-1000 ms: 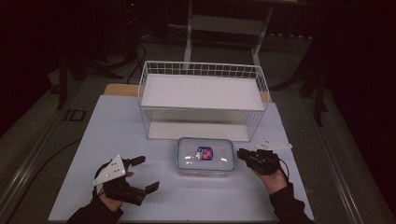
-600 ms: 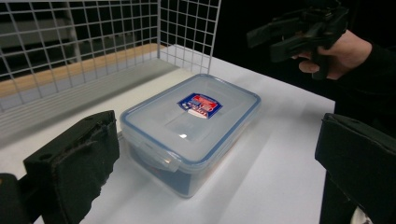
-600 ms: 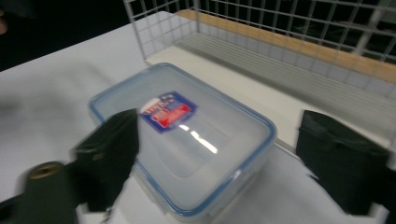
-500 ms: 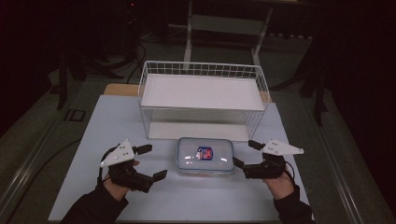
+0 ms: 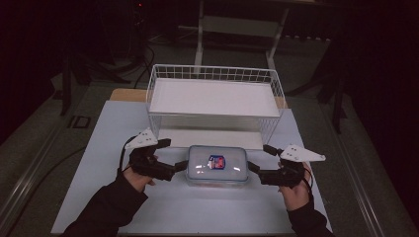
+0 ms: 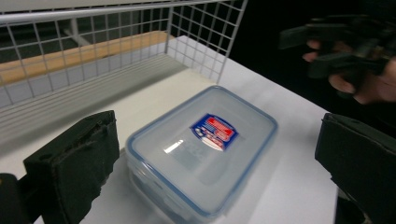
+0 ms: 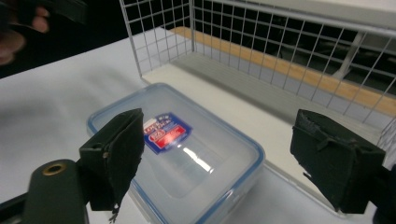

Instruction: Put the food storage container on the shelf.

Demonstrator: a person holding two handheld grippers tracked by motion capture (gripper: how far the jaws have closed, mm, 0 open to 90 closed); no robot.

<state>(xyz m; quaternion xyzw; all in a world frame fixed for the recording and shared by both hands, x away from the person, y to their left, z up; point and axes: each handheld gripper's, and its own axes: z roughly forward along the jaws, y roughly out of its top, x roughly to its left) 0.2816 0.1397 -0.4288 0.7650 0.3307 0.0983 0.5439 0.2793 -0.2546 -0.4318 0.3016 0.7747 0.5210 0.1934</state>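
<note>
Hidden or unclear: we cannot read the print on the red-and-blue label point(image 5: 216, 161). The room beyond the surface point(image 5: 99, 148) is dark, and only a pale frame and dim floor show there. In the left gripper view, the near corner of the container is cut off at the bottom edge, and the far hand is blurred. In the right gripper view the lower edge cuts off the container's near end too.

Item: one lidded plastic food container point(image 5: 217, 165), lying flat on the surface just in front of the wire basket point(image 5: 212, 74), label up.

Position: in the high view we see it between the two tongs. The left tongs point(image 5: 173, 154) stand at its left end, the lower jaw tip close to the rim; whether it touches we cannot tell. The right tongs point(image 5: 260, 158) stand just beside its right end. Both are spread wide and grip nothing. The right jaws have just been opening, with only the container's end in front of them.

Materials: the container is a translucent, glossy rounded rectangle with a blue seal line around the lid. The basket is a white wire grid with a white floor, rectangular and open-topped. The jaw pads are black, matte and rough-edged. The surface is smooth and white, with a wooden strip behind the basket.
</note>
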